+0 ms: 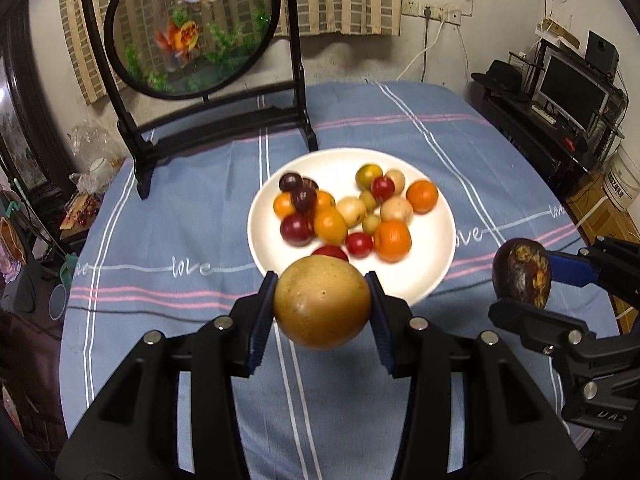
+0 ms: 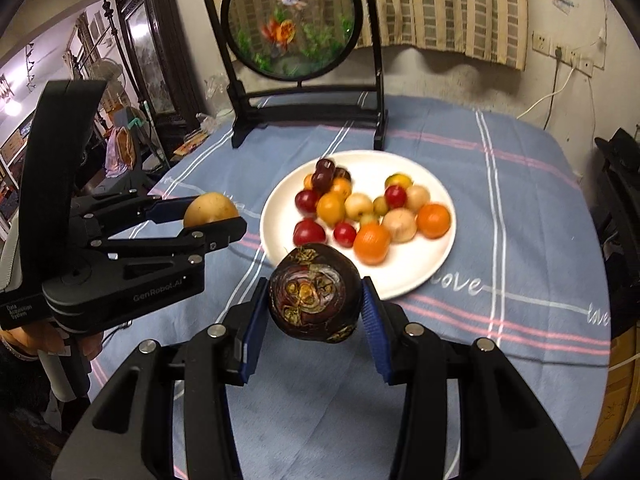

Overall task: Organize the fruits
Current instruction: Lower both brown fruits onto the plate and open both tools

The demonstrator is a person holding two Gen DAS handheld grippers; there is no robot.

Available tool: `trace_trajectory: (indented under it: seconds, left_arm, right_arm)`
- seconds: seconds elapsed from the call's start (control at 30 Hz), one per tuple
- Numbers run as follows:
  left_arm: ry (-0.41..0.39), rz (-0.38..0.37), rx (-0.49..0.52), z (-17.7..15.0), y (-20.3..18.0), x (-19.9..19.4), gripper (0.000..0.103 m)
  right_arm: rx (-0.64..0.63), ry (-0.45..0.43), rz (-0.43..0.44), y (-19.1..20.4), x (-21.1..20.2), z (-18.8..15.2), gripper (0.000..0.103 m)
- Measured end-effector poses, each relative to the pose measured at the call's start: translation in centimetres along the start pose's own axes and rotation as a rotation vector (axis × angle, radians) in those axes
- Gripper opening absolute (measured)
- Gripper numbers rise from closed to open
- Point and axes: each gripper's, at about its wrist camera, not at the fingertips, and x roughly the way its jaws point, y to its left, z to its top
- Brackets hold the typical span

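Note:
My left gripper is shut on a round tan-yellow fruit, held in the air in front of the white plate. That same fruit shows at the left of the right wrist view, in the left gripper. My right gripper is shut on a dark purple fruit with a mottled, patterned end, also above the cloth near the plate. In the left wrist view the dark fruit sits at the right. The plate holds several small orange, red, dark and pale fruits.
A blue striped tablecloth covers the table. A black-framed round goldfish screen stands behind the plate. Clutter lies off the table's left edge, and a shelf with a monitor stands to the right.

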Motion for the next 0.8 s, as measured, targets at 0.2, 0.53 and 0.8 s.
trace_trajectory:
  seconds: [0.2,0.53,0.8]
  left_arm:
    - [-0.022,0.005,0.002,1.7,0.0,0.4,0.045]
    - [-0.021,0.01,0.002,3.2,0.3,1.9,0.045]
    - [-0.017,0.013,-0.009,4.5,0.8,3.4,0.045]
  right_arm:
    - [-0.009,-0.037,-0.013,-0.5,-0.2,2.0,0.045]
    - [0.007,-0.069,-0.023,-1.2,1.0,4.8,0.045]
    - [0.01,-0.058,-0.027,-1.7,2.4,5.6,0.045]
